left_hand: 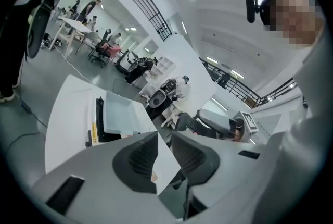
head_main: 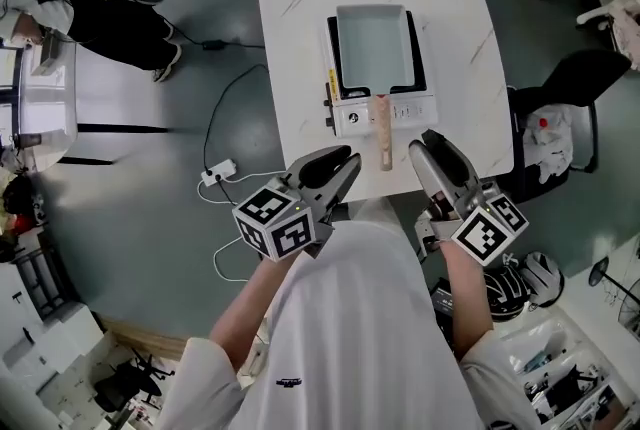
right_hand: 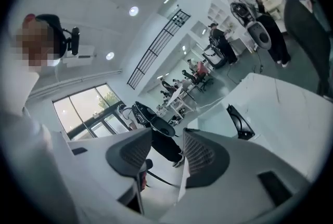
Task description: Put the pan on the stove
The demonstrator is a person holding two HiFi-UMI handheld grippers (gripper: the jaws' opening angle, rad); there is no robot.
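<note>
The pan was in neither of your grippers. Nearest you, the left gripper and the right gripper hung at the near edge of the table, both with jaws apart and nothing between them. Between their tips lay the end of the handle, which reached toward you past the front panel of the stove. Farther on, the pan sat square on the stove, near the table's middle, so the task looked done. The risk from there was the handle. It lay close to both grippers, and a careless sideways sweep of either one could have caught it and swung the pan askew or dragged it off the stove. Drawing your grippers straight back would have kept you clear.
</note>
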